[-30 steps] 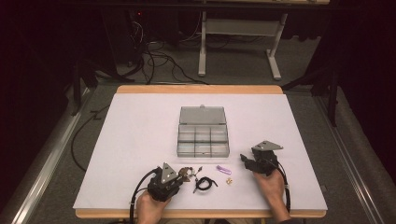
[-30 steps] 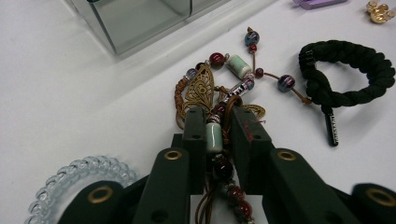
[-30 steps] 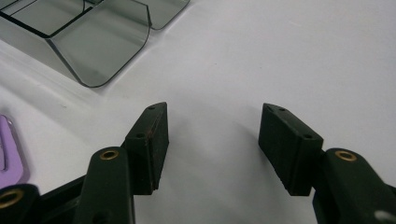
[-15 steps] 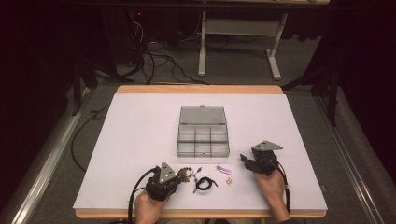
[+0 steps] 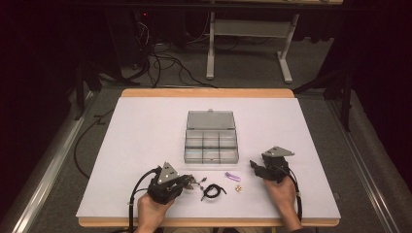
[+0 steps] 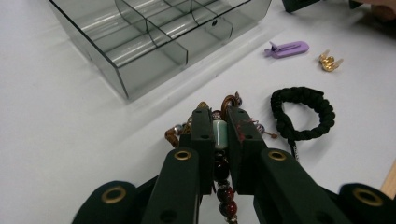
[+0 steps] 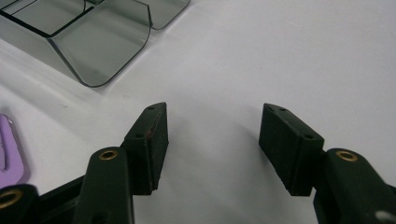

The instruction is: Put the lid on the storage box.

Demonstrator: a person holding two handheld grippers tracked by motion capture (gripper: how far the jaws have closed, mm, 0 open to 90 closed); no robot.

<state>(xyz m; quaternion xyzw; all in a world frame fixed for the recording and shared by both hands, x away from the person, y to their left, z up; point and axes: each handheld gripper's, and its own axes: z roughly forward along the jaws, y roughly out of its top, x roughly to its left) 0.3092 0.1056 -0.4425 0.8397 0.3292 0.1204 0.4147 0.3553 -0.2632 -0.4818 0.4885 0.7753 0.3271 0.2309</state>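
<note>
My left gripper (image 6: pixel 219 116) is shut on a beaded bracelet (image 6: pixel 219 133); a pale green bead sits between its pads and dark red beads hang below. Its jaws have just been closing on that bracelet. In the high view the left gripper (image 5: pixel 190 180) is at the table's front, left of centre, with the bracelet (image 5: pixel 197 182) at its tip. A black braided bracelet (image 6: pixel 327 112) lies just to its right on the table. My right gripper (image 7: pixel 212 126) stands open over bare table, and the high view shows it (image 5: pixel 253 165) at the front right.
A clear grey compartment box (image 5: pixel 211 145) with its lid open stands mid-table, ahead of both grippers. A purple clip (image 5: pixel 232 176) and a small gold piece (image 5: pixel 238 188) lie between the grippers. The white mat (image 5: pixel 145 126) covers the table.
The left gripper has risen slightly with the beaded bracelet between its jaws. The right gripper has stayed where it was.
</note>
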